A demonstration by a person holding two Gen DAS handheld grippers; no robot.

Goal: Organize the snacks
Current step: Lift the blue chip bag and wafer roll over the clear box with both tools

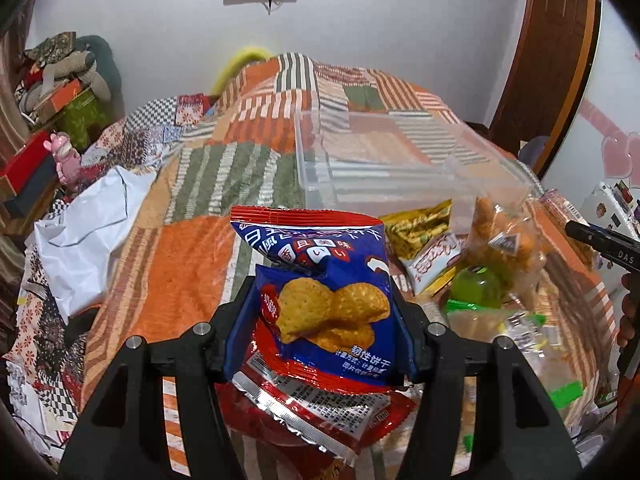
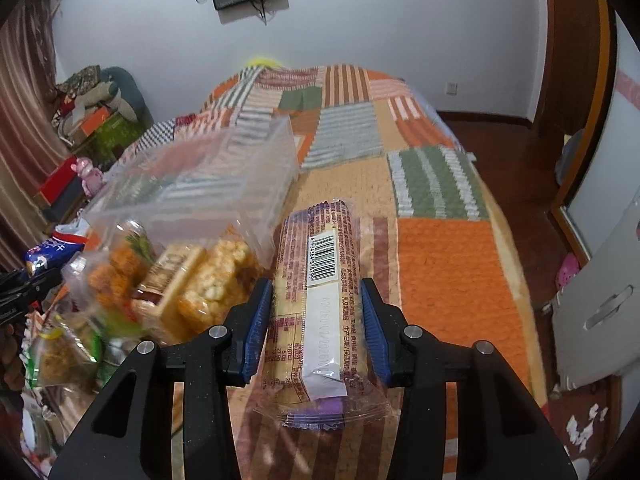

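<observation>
Left gripper [image 1: 320, 316] clenched on biscuit bag [image 1: 320, 280], right gripper [image 2: 316, 328] on wafer pack [image 2: 316, 304]; clear bin [image 1: 400, 160] ahead seen empty, snack pile [image 1: 480, 280] beside left gripper unsorted.

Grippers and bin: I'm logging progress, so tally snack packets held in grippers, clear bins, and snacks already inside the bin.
Snack packets held in grippers: 2 (blue biscuit bag, barcoded wafer pack)
Clear plastic bins: 1
Snacks inside the bin: 0
Total: 3

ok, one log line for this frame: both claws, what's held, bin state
left claw: shut on blue biscuit bag | right claw: shut on barcoded clear-wrap snack bar | clear bin: empty | both above bedspread
</observation>
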